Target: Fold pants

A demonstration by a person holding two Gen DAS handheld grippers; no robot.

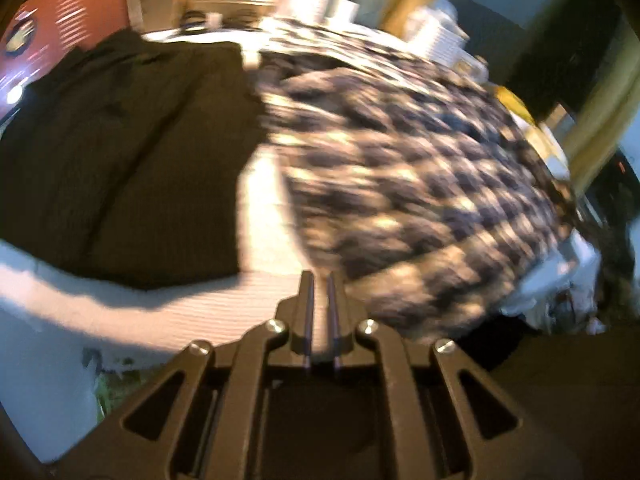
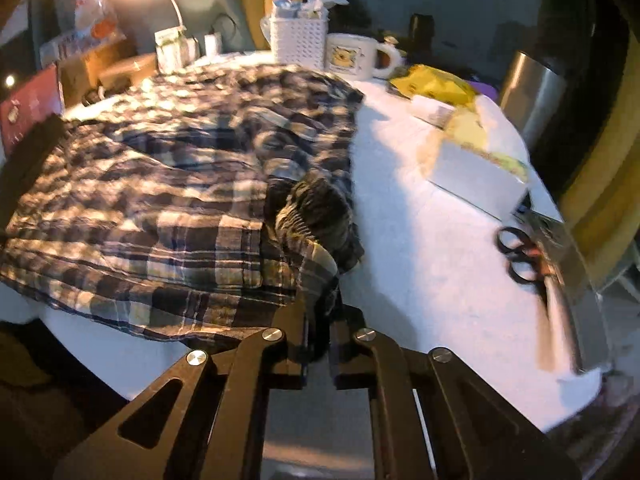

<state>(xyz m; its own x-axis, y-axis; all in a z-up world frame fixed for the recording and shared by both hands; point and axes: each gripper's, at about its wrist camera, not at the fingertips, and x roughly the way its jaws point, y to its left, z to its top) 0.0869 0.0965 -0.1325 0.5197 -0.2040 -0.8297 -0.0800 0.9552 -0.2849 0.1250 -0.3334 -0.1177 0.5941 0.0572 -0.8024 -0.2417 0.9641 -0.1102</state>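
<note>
The plaid pants (image 2: pixel 160 200) lie spread in loose folds over the left half of a white-covered table (image 2: pixel 420 240). My right gripper (image 2: pixel 320 306) is at their near right corner, shut on a bunched fold of the plaid cloth that rises between its fingers. In the left wrist view the same pants (image 1: pixel 400 180) are blurred and fill the right side. My left gripper (image 1: pixel 320 278) is shut, its tips at the pants' near left edge over the white ribbed cover (image 1: pixel 224 312). Only pale cover shows in the slit between its fingers.
A black garment (image 1: pixel 120 160) lies left of the pants. At the table's back stand a white basket (image 2: pixel 298 42) and a mug (image 2: pixel 356 56). A yellow bag (image 2: pixel 432 80), a white box (image 2: pixel 476 176) and scissors (image 2: pixel 520 256) line the right edge. A steel bin (image 2: pixel 532 92) stands beyond.
</note>
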